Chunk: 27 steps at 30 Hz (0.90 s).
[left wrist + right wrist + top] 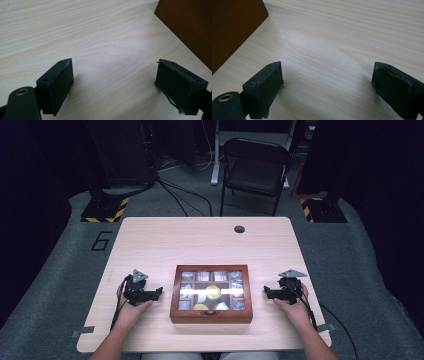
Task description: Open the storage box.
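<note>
In the high view, the wooden glass-lidded box point(211, 293) sits centred near my edge of the surface point(200, 237), lid down, with my left claw point(156, 292) and right claw point(268, 292) flanking it, each just beside a side wall. In the left gripper view, my jaws stand wide apart, empty, the box wall point(187, 27) at upper right. In the right gripper view, the jaws are likewise spread and empty, the box point(234, 27) at upper left. I judge the next step is to bring both claws in level and symmetric.
</note>
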Tool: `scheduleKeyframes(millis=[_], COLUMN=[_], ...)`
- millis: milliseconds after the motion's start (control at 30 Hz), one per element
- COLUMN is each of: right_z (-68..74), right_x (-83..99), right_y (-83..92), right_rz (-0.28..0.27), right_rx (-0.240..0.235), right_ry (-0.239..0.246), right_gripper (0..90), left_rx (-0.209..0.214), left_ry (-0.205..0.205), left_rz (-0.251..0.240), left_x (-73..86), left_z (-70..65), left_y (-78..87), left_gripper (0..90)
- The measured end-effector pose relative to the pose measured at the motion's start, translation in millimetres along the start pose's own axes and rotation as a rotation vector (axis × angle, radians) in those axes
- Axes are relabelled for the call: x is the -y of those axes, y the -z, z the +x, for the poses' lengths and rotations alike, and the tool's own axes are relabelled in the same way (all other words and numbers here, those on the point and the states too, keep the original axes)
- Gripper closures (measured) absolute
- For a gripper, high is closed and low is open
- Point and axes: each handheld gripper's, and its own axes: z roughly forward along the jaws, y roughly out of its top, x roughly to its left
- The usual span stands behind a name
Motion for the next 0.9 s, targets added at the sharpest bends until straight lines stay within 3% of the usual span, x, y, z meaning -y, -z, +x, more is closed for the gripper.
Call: scheduleKeyframes(millis=[167,667,900], right_z=[0.2,0.6,0.1], right_x=[0.2,1.4,1.5], right_y=[0.2,2.0,2.4], right_rz=[-0.002,-0.011,-0.016], right_rx=[0.000,-0.004,-0.002], right_ry=[-0.003,-0.004,-0.010], right_gripper=[9.9,13.8,17.0], left_rx=[-0.019,-0.021,-0.022], left_ry=[0.014,0.019,0.022], left_rz=[-0.009,-0.001,-0.019], left_x=[-0.2,1.0,2.6], left_z=[0.4,-0.5,0.3], left_y=[-1.1,1.7,2.8], left_gripper=[14.4,15.9,19.7])
